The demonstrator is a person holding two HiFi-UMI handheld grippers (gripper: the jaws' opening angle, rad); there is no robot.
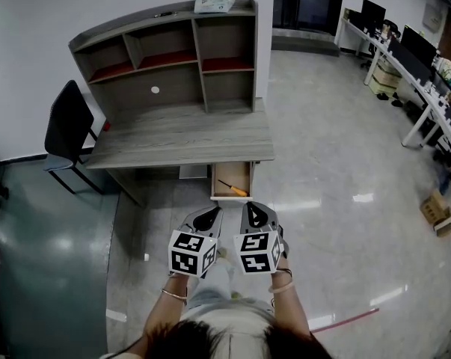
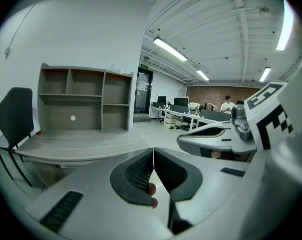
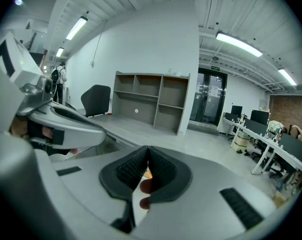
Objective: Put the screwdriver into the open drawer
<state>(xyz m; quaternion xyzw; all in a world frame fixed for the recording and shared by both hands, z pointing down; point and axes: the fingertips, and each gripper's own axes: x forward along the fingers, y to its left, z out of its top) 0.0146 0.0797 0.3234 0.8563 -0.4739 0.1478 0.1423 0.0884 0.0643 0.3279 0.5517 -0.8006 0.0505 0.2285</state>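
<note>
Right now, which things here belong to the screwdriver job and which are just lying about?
Job: screwdriver, in the open drawer; left gripper and right gripper, both shut, empty.
Lying about: chair, shelf unit, white packet on top of it.

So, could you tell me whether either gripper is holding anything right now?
Nothing: left gripper and right gripper are shut empty; the screwdriver lies in the drawer.

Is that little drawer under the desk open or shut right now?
Open. The drawer sticks out from under the desk, and from above you can see a screwdriver lying inside it.
</note>
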